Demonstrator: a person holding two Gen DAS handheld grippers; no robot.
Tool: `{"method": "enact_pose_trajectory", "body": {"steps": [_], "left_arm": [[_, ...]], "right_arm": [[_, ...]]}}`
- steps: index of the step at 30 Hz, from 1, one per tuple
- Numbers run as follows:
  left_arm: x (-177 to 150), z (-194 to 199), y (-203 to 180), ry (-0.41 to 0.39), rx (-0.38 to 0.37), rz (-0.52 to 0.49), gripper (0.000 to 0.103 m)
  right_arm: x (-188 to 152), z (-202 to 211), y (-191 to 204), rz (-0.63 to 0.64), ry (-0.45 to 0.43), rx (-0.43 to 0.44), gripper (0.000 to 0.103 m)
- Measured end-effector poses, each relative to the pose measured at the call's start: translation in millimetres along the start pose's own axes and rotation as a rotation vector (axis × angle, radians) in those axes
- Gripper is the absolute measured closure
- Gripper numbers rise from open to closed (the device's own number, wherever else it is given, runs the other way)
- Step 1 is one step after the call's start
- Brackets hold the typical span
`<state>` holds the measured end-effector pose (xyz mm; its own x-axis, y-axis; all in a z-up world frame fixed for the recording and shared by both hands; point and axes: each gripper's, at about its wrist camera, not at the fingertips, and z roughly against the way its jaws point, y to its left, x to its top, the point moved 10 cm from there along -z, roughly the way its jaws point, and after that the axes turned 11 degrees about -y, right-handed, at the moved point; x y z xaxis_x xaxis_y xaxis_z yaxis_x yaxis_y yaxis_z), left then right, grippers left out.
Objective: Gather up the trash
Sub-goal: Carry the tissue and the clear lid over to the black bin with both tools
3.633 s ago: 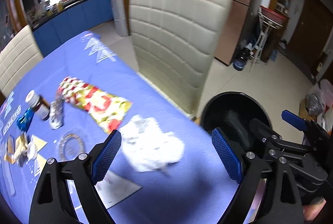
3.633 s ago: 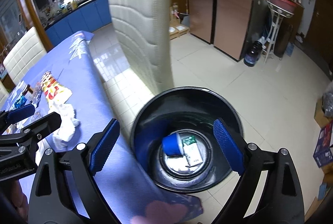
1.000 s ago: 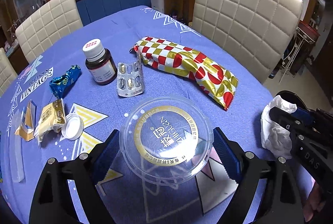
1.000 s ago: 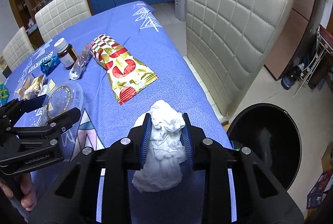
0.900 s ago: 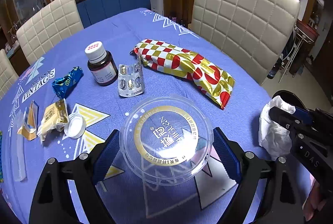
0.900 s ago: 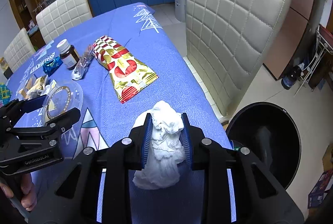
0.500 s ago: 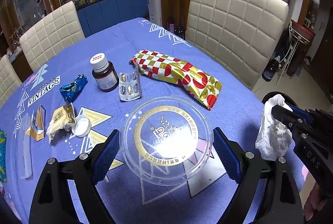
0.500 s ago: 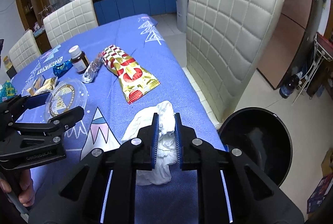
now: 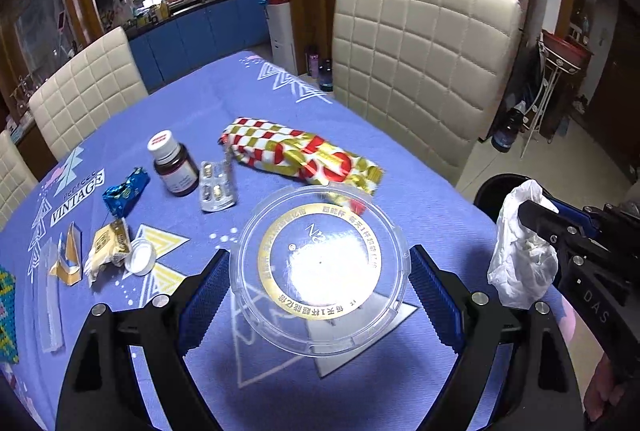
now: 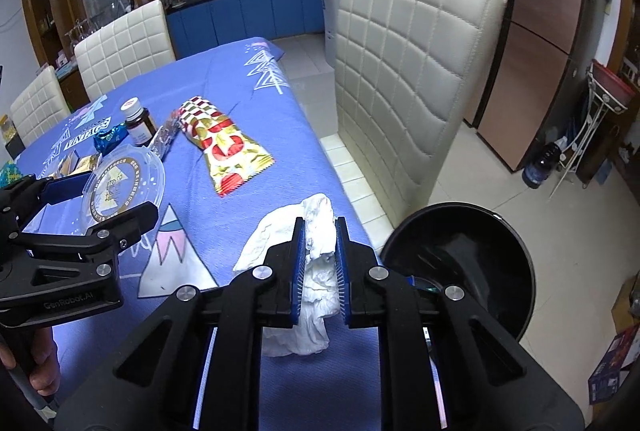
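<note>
My left gripper [image 9: 316, 283] is shut on a clear round plastic lid [image 9: 320, 267] with a gold ring, held tilted just above the blue tablecloth [image 9: 360, 135]. The same lid [image 10: 124, 183] shows at the left of the right wrist view. My right gripper [image 10: 320, 251] is shut on a crumpled white tissue [image 10: 318, 217], which hangs below the pads over the table's near right corner. That tissue [image 9: 520, 263] also appears at the right edge of the left wrist view. A black trash bin [image 10: 460, 263] stands on the floor just right of the table.
A red and gold snack bag [image 9: 304, 155], a brown pill bottle [image 9: 174, 167], a blister pack [image 9: 216, 187], a blue wrapper [image 9: 124, 191], a small white cap [image 9: 140, 257] and yellow wrappers [image 9: 106, 247] lie on the table. A cream chair [image 10: 404, 71] stands beside the bin.
Both grippers have risen, the lid and the tissue going up with them. The right jaws have squeezed tighter on the tissue.
</note>
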<state>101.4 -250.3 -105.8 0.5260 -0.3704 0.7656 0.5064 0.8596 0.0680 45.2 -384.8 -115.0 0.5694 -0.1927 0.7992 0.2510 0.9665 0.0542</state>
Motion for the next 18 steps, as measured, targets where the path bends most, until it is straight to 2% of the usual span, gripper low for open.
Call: {"method": "enact_pose_trajectory", "body": {"steps": [18], "left_arm": [[13, -10, -69, -0.001, -0.064, -0.119, 0.018]], "right_arm": [[-9, 8, -67, -0.094, -0.005, -0.054, 0.087]]}}
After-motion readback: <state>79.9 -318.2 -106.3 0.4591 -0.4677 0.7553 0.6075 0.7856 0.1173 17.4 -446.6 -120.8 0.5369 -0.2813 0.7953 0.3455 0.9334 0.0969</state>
